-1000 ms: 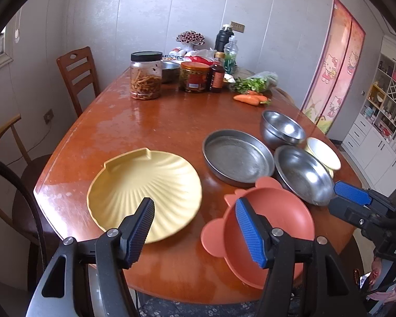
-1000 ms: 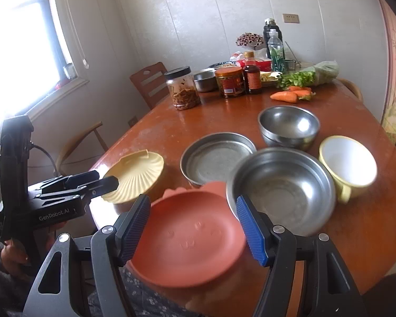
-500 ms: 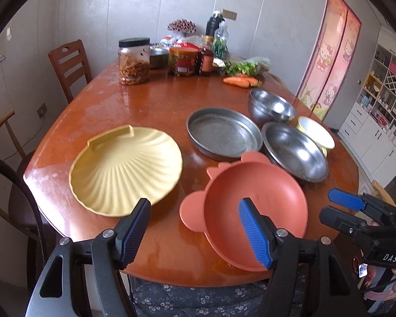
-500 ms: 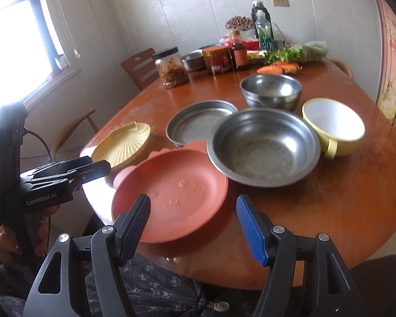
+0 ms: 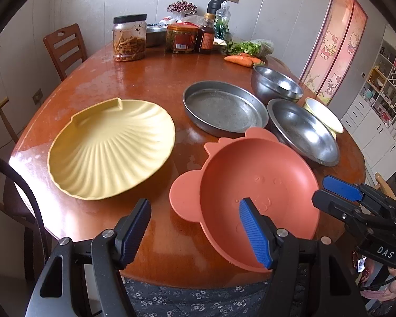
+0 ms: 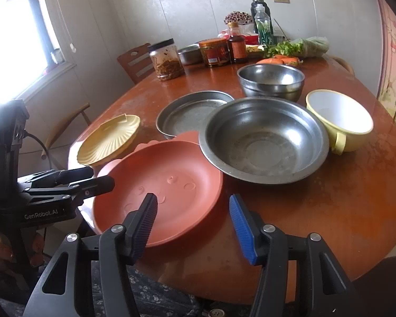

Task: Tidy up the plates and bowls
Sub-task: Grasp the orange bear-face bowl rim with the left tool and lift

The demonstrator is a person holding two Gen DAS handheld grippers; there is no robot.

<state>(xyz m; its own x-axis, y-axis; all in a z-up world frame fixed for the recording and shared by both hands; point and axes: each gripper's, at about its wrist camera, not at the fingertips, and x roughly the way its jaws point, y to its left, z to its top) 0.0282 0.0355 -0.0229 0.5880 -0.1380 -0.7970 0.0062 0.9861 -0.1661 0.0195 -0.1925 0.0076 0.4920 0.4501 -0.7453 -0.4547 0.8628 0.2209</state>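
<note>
An orange bear-eared plate (image 5: 258, 192) (image 6: 161, 187) lies at the table's near edge, overhanging it. A yellow shell plate (image 5: 111, 148) (image 6: 109, 140) lies to its left. Behind are a flat steel pan (image 5: 224, 108) (image 6: 190, 113), a wide steel bowl (image 5: 303, 132) (image 6: 264, 140), a deep steel bowl (image 5: 276, 84) (image 6: 270, 80) and a yellow cup-bowl (image 5: 323, 115) (image 6: 340, 119). My left gripper (image 5: 195, 229) is open, its right finger over the orange plate's rim. My right gripper (image 6: 192, 224) is open at that plate's right edge.
Jars, bottles, greens and carrots (image 5: 240, 59) crowd the far end of the round wooden table (image 5: 145, 79). Wooden chairs (image 5: 66, 45) stand at the left. A cabinet (image 5: 382, 92) is at the right.
Both grippers have moved closer to the table's near edge and lower, toward the orange plate. Both stay open; no dish has moved.
</note>
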